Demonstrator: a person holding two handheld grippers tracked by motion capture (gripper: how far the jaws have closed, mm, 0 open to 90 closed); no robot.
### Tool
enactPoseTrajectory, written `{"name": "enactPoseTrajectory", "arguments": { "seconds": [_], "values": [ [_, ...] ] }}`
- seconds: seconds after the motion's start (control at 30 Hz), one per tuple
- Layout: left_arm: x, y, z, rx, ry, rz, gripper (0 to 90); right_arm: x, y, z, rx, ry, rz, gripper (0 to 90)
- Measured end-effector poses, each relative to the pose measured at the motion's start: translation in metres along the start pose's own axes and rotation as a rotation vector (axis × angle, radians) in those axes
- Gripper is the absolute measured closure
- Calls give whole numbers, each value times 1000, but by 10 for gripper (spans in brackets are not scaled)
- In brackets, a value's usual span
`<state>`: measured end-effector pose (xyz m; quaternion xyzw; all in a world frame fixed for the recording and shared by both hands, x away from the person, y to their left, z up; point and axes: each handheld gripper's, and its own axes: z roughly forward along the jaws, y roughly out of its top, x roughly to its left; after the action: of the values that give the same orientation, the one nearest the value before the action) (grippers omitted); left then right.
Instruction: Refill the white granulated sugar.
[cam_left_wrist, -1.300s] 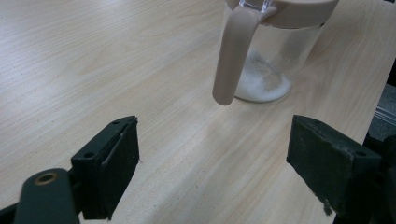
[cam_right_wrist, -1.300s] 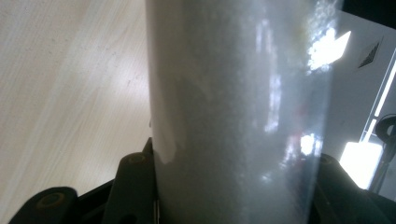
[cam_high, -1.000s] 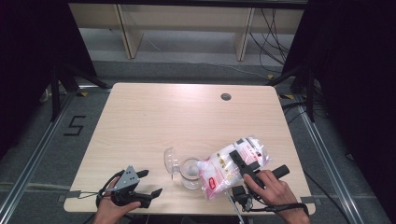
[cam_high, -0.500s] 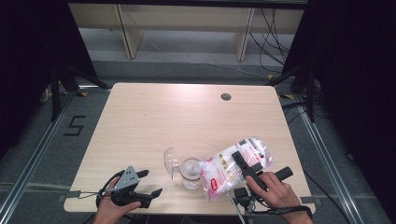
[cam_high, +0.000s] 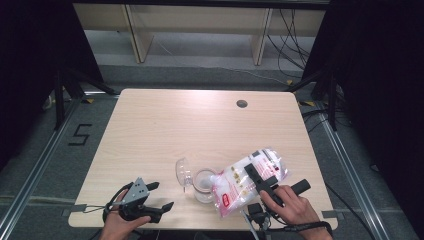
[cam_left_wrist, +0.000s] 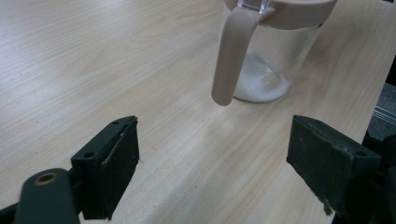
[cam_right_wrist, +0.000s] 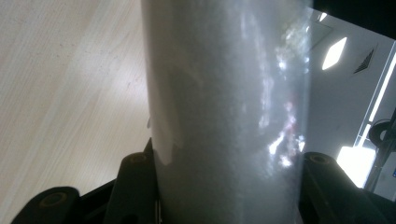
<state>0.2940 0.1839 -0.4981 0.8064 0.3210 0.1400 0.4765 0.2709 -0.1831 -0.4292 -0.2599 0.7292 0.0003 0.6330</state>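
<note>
We are losing the jug's (cam_left_wrist: 261, 51) top past the frame edge; the bag's (cam_high: 245, 182) print is blurring.

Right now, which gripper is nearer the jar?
Right. The right gripper holds the bag tipped over the jar; the left gripper rests open at the table's near edge, off to the jar's left.

A black "5" is marked on the floor (cam_high: 80, 134) left of the table; the bag's (cam_high: 248, 181) print is unreadable.
</note>
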Motion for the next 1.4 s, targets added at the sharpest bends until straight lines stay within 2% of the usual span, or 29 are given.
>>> {"name": "enactPoseTrajectory", "arguments": {
  "seconds": [0.07, 0.1, 0.13, 0.4, 0.43, 0.5, 0.6, 0.63, 0.7, 0.73, 0.77, 0.83, 0.87, 0.9, 0.93, 1.0, 1.07, 1.1, 1.23, 1.3, 1.4],
  "values": [
    [0, 0, 0, 2, 0, 0, 165, -1, 1, 0, -5, 2, -6, 576],
    [0, 0, 0, -1, -3, -1, 165, 1, 1, 0, -2, 10, 14, 576],
    [0, 0, 0, -1, -2, -5, 164, -1, 2, 0, -2, 11, 3, 576],
    [0, 0, 0, 1, -3, 1, 165, 0, 1, 3, -1, -6, 17, 583],
    [0, 0, 0, 1, 0, 0, 165, -2, 1, 3, -9, -11, 2, 584],
    [0, 0, 0, 1, -1, 0, 165, -1, -1, 2, 9, -3, 22, 585],
    [0, 0, 0, 2, 1, 1, 165, -2, -4, 2, 1, -15, 23, 588],
    [0, 0, 0, -2, -2, -2, 164, 0, -6, 1, 2, -19, 46, 589],
    [0, 0, 0, -3, -2, -9, 165, -1, -7, 0, 1, -14, 41, 590],
    [0, 0, 0, -1, -3, -8, 165, 1, -8, -1, 0, -26, 51, 591],
    [0, 0, 0, -1, -2, -7, 165, 0, -7, -1, -12, -33, 34, 591],
    [0, 0, 0, -1, -2, -7, 165, 1, -6, -2, -5, -21, 49, 592],
    [0, 0, 0, -5, -2, -12, 165, -1, -6, -1, -17, -30, 14, 592],
    [0, 0, -2, 10, 4, -1, 165, 0, -5, -1, -9, -25, 20, 592],
    [0, 0, -1, 6, 5, -4, 165, 1, -5, -2, 7, -11, 35, 593],
    [0, 0, -1, 4, 4, 3, 165, 0, -5, -2, 1, -12, 29, 594],
    [2, 1, -2, 9, 3, 29, 165, 0, -5, -2, -3, -15, 32, 594],
    [0, 0, -1, 0, -1, -7, 165, 0, -5, -2, -1, -19, 32, 594],
    [0, 0, -1, 6, 4, -3, 165, 0, -6, -3, 5, -16, 38, 595],
    [0, 0, -1, 5, 4, -4, 165, -3, -6, -2, -5, -17, 17, 595],
    [0, 0, -2, 7, 5, -3, 165, -1, -6, -4, 7, -16, 38, 596]
  ]
}}
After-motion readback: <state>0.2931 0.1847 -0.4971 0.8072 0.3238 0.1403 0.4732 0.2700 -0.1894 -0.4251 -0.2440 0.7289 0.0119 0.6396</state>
